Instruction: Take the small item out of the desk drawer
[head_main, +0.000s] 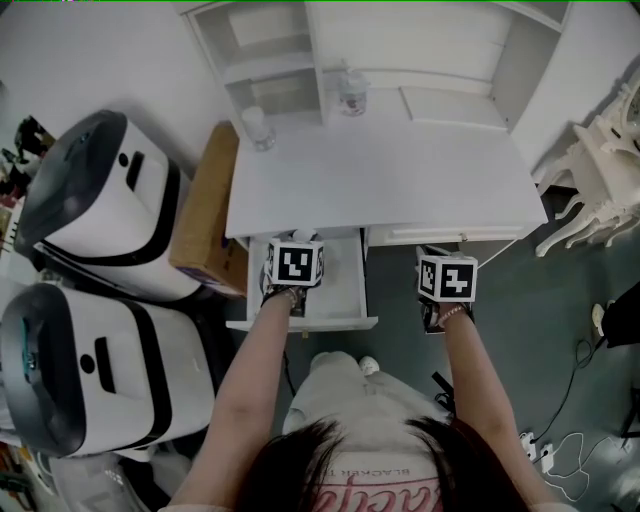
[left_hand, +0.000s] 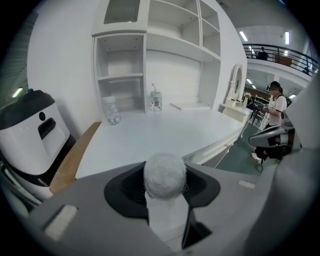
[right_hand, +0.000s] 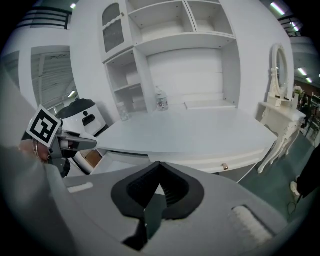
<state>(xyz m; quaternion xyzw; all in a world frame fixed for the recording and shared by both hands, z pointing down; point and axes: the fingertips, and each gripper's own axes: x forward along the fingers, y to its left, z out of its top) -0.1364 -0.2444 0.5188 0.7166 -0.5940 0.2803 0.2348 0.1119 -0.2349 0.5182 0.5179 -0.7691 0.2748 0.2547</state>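
Observation:
The small item (left_hand: 164, 175) is a white fuzzy ball on a pale stem. It sits between the jaws of my left gripper (left_hand: 165, 186), whose pads press on it from both sides. In the head view the left gripper (head_main: 293, 264) hovers above the open white drawer (head_main: 338, 296) under the desk's (head_main: 380, 170) front left; its marker cube hides the item there. My right gripper (head_main: 446, 277) hangs in front of the desk, right of the drawer. Its jaws (right_hand: 159, 167) meet at the tips with nothing between them.
Two large white-and-black machines (head_main: 95, 200) (head_main: 85, 365) stand left of the desk, with a cardboard box (head_main: 205, 205) leaning between. A glass jar (head_main: 257, 127) and a small bottle (head_main: 352, 92) stand at the desk's back by the shelves. A white chair (head_main: 600, 170) stands on the right.

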